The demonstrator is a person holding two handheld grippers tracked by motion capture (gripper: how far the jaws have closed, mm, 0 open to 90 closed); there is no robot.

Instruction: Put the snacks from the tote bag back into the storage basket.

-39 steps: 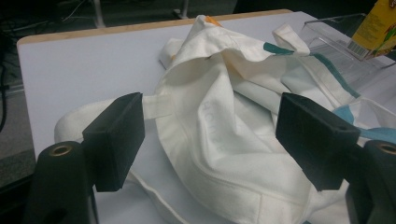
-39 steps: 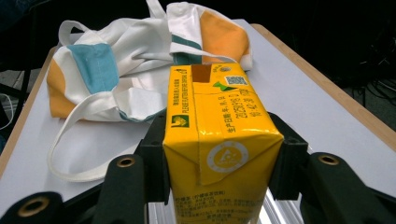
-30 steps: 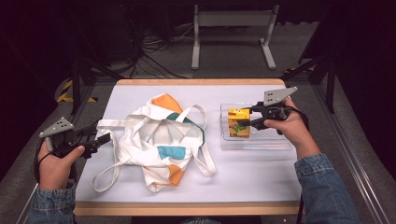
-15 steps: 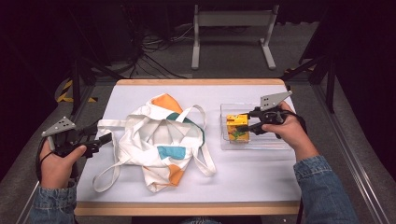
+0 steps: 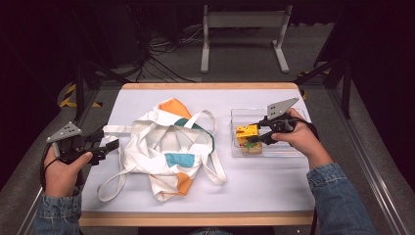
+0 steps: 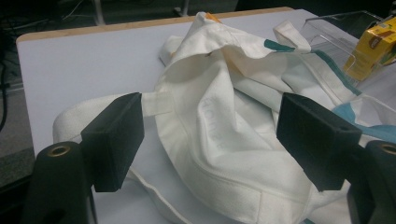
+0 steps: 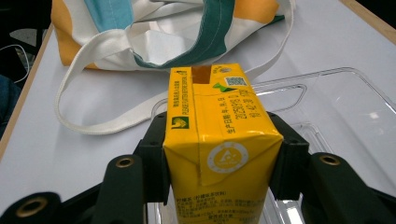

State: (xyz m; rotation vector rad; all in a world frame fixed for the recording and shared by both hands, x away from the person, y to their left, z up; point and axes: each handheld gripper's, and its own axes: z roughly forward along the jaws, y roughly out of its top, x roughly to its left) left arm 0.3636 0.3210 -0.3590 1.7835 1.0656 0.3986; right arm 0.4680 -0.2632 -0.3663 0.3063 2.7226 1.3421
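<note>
Grip on the yellow drink carton (image 7: 219, 140) is with the right gripper (image 5: 255, 138), above the clear tray (image 5: 293, 152) at right of frame, the tote bag (image 5: 169, 147) lying leftward at centre, nearer the open left gripper (image 5: 113, 145).

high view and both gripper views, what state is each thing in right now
tote bag: lying crumpled on the table, mouth slack, handles spread out
yellow carton: sealed, clamped between the pads of the right tongs, over the tray
clear tray: on the table right of the bag, another small item still inside
left tongs: jaws wide open, either side of the bag's cloth, pads not pressing it
</note>
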